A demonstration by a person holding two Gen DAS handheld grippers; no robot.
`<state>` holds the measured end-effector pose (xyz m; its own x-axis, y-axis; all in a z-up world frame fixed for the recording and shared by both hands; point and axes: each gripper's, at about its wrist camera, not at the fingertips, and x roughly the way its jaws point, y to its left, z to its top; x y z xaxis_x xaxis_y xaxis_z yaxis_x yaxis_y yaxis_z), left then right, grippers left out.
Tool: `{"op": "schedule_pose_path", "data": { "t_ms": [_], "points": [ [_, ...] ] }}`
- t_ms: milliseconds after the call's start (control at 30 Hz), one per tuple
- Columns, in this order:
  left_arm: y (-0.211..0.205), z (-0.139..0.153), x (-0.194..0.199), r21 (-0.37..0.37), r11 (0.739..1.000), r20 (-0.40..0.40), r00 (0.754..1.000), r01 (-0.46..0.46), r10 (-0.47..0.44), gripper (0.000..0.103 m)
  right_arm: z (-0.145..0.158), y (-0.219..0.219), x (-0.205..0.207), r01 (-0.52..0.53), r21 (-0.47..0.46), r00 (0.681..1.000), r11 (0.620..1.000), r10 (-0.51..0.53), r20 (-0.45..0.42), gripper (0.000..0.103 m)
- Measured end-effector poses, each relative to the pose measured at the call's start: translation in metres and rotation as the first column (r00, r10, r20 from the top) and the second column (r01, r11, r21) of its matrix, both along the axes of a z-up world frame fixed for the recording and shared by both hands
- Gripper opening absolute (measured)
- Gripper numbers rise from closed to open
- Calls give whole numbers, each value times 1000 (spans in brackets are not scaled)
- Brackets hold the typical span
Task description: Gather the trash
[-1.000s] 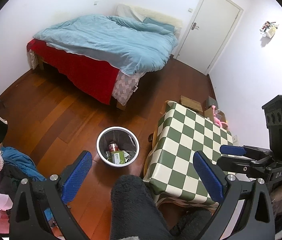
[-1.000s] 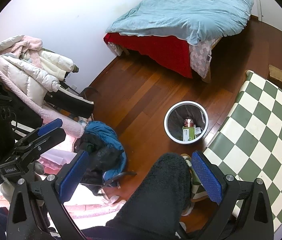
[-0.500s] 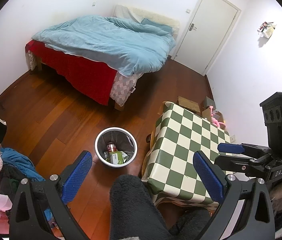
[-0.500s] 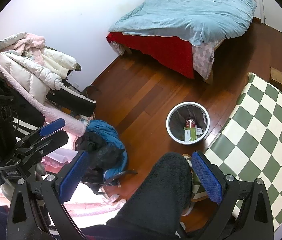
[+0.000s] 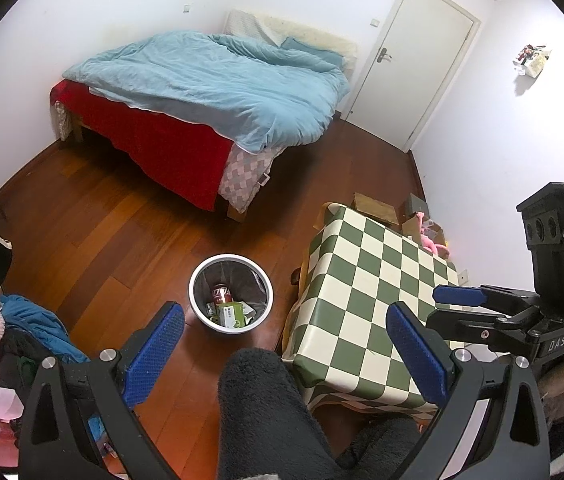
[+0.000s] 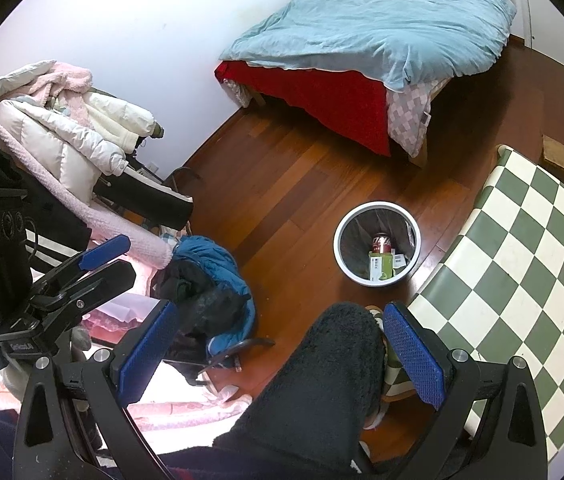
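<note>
Standing on the wooden floor between the bed and the table, the white trash bin sits well below and ahead of both grippers, and neither one touches it. Inside it lie a red can and a green-and-white carton, with a few paper scraps beside them. The left gripper hangs high over the room with its blue pads spread wide and nothing between them; the bin shows just past its left pad. The right gripper is likewise splayed wide and holds nothing, with the bin ahead of it, nearer its right pad. A dark fleece-clad leg of the person fills the gap under both tools. To the right of the bin stands a table under a green-and-cream checkered cloth. Farther off is a bed with a pale blue duvet over a red sheet, and a white door shut in the far corner. On the left, coats and pink garments are heaped up, with a blue jacket dropped on the floor just beside them.
</note>
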<state>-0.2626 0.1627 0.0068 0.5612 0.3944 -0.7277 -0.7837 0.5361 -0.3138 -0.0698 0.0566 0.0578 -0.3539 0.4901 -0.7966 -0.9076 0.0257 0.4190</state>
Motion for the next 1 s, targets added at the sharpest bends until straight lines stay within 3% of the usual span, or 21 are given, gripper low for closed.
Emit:
{"op": "schedule_pose_path", "data": {
  "t_ms": [1000],
  "points": [
    [3,4,-9,-3,1000,8,1000,-1,1,103,-2,-3,-4,-30,-1,1000,1000,30,3,103]
  ]
}}
